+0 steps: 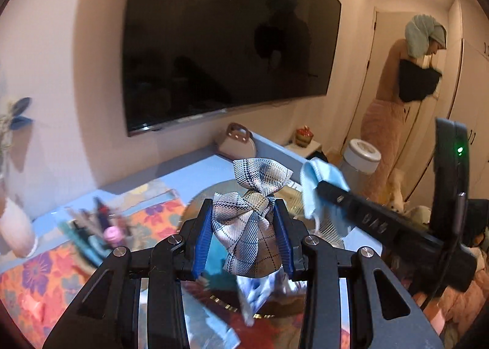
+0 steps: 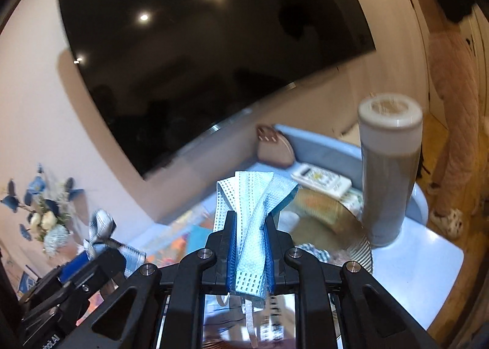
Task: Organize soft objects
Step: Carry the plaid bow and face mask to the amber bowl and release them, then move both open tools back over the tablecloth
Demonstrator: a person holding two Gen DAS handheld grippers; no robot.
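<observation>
L gripper (image 1: 243, 220) clamped on plaid bow (image 1: 250, 226), blue pads pressing both sides at the knot; bow's upper loop sticks up past the tips, lower loop hangs back toward the camera, bottom edge lost in glare below. R gripper (image 2: 251, 220) pinched tight on blue mask (image 2: 253, 226), folded lengthwise btwn the pads; mask top fans out above the tips, ear loops trail down behind the jaws, blurred there. Both items held up off the table (image 2: 428, 272), over its near part. In L view the R gripper comes in from the right as a dark bar w/ mask crumpled at its end, just beside the bow, contact btwn them can't be told. In R view L gripper sits low left, bow partly hidden by its body. Under the grippers: a round tray (image 2: 351, 226), contents smeared by motion blur, not identifiable. Grey cylinder w/ white cap (image 2: 389, 171) stands on table right of tray. Remote (image 2: 321, 181) behind tray, tan bag (image 1: 237, 142) at the wall. Floral cloth (image 1: 39, 275) left, small bottles on it too blurred to name. Big dark TV (image 1: 226, 43) on wall. Flowers (image 2: 45, 214) far left, cut by frame edge. Person (image 1: 406, 95) in pink trousers at right, towel on head.
</observation>
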